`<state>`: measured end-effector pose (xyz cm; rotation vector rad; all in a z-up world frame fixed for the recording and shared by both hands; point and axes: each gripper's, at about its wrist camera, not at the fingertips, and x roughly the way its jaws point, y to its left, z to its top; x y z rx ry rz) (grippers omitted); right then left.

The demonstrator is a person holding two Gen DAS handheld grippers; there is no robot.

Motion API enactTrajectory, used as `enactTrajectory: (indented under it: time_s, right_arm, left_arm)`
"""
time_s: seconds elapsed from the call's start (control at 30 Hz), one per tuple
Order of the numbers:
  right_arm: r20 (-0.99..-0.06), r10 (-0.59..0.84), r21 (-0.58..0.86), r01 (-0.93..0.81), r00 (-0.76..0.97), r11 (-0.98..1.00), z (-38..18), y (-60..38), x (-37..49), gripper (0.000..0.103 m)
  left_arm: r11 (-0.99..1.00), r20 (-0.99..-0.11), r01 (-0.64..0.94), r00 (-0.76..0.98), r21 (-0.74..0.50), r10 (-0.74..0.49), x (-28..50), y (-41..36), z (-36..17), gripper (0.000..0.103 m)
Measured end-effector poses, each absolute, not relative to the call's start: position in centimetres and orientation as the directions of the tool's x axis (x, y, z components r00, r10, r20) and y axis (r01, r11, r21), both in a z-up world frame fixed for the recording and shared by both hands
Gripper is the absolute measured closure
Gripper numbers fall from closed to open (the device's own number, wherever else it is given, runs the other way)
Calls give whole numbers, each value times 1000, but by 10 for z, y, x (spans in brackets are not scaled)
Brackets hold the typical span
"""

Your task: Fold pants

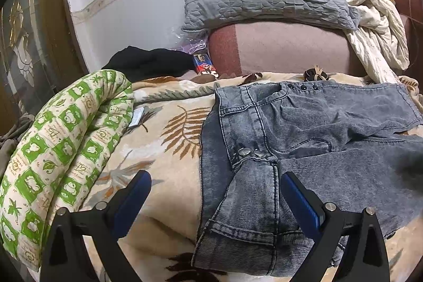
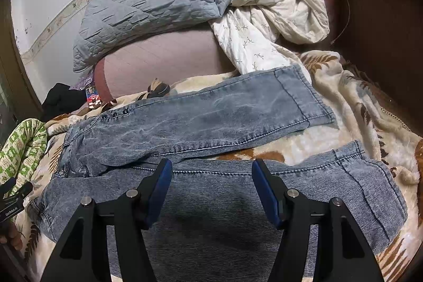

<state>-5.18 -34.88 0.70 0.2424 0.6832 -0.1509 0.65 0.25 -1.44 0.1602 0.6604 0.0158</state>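
right gripper (image 2: 211,176) angled down, jaws apart | over pants (image 2: 201,123)

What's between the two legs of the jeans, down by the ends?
Only bare leaf-patterned blanket. The right wrist view shows the jeans with their legs spread apart toward the cuffs, and nothing lies in the gap.
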Motion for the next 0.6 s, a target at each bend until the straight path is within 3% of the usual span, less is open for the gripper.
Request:
enactTrajectory:
  time_s: [0.6]
  right_arm:
    - [-643, -54, 180, 219, 764, 959, 5, -349, -52, 39]
  left_arm:
    - [988, -632, 26, 772, 150, 75, 12, 4, -22, 3]
